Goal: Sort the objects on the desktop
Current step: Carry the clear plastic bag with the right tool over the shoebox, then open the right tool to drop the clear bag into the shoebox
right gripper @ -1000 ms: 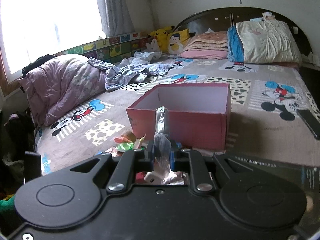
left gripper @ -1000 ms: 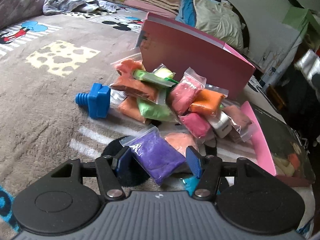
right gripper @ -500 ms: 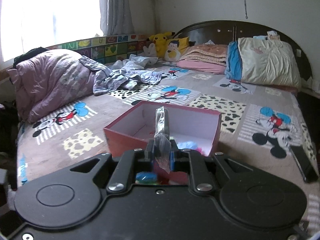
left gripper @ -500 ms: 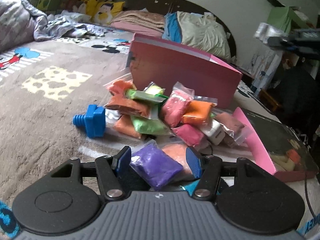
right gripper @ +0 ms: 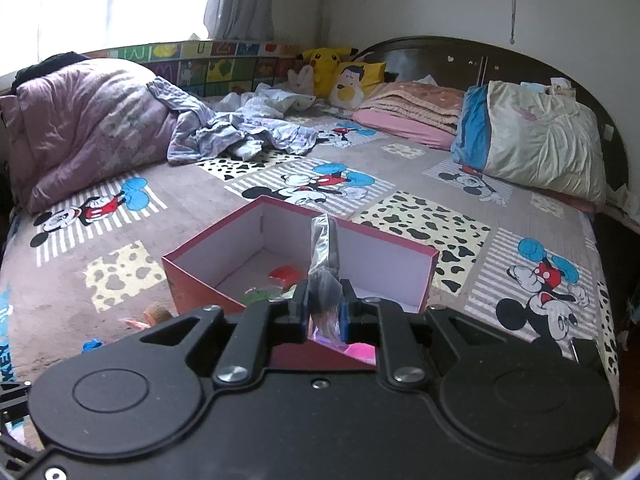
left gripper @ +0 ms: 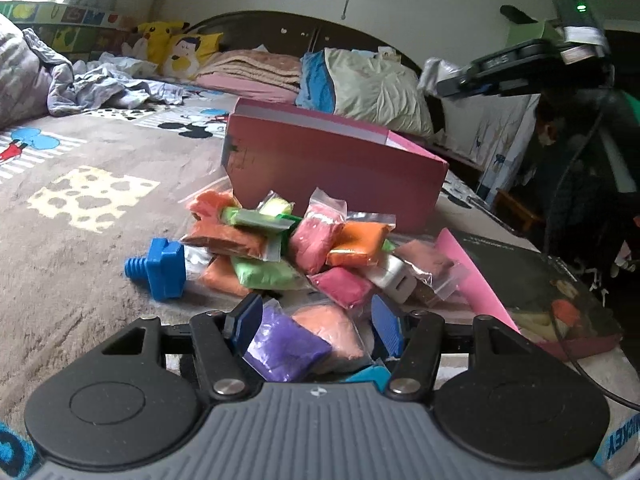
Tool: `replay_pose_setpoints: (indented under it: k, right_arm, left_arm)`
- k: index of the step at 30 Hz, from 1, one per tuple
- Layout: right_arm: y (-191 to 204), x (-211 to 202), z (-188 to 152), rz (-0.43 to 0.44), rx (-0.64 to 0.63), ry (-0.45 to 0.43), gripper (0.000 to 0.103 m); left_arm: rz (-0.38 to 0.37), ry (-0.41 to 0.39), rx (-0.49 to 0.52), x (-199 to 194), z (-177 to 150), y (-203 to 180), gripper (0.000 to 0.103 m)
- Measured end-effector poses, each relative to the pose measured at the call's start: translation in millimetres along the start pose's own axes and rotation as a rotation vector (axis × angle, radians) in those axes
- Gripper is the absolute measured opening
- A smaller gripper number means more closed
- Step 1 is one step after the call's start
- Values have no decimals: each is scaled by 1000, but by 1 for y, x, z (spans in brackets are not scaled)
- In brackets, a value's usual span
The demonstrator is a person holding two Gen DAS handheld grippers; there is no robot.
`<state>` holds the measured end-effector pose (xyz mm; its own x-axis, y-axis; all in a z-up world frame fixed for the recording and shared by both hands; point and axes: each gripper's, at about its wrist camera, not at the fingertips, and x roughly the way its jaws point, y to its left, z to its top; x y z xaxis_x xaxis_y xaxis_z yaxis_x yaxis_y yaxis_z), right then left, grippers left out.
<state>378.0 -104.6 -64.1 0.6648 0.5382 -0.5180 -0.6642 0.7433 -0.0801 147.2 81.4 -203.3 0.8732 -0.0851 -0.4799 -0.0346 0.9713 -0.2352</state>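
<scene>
Right gripper (right gripper: 324, 312) — jaws nearly closed, pinching a clear plastic bag (right gripper: 323, 256) whose top sticks up between the fingers; it hangs above the near wall of the open pink box (right gripper: 424, 276), which sits at 12 o'clock with a few coloured pieces inside. Left gripper (left gripper: 316, 320) — jaws wide, holding nothing, a purple clay bag (left gripper: 286, 342) between the fingers. The bag pile (left gripper: 304, 248) lies at 12 o'clock, blue plastic bolt (left gripper: 158, 268) at 10, all on the bedspread (left gripper: 80, 224).
</scene>
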Motion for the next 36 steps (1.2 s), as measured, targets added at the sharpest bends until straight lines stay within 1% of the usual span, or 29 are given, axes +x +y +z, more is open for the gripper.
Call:
replay_pose_setpoints:
  k: [13,21,31,36]
  right_arm:
    - [-11,70,28,32,-8,104,13]
    - [-12,112,41,47,-21,196,13]
    - [-13,164,42,74,14,368,13]
    - [-13,187,39,53,17,451,13]
  left_arm:
    - [-22,-38,30,2,-4,0,59]
    - [-34,-47,10,3,-3,6,59]
    - [-57,-34,4,7,-5,7,59]
    - [-61,-36,3,6,-4,9,59]
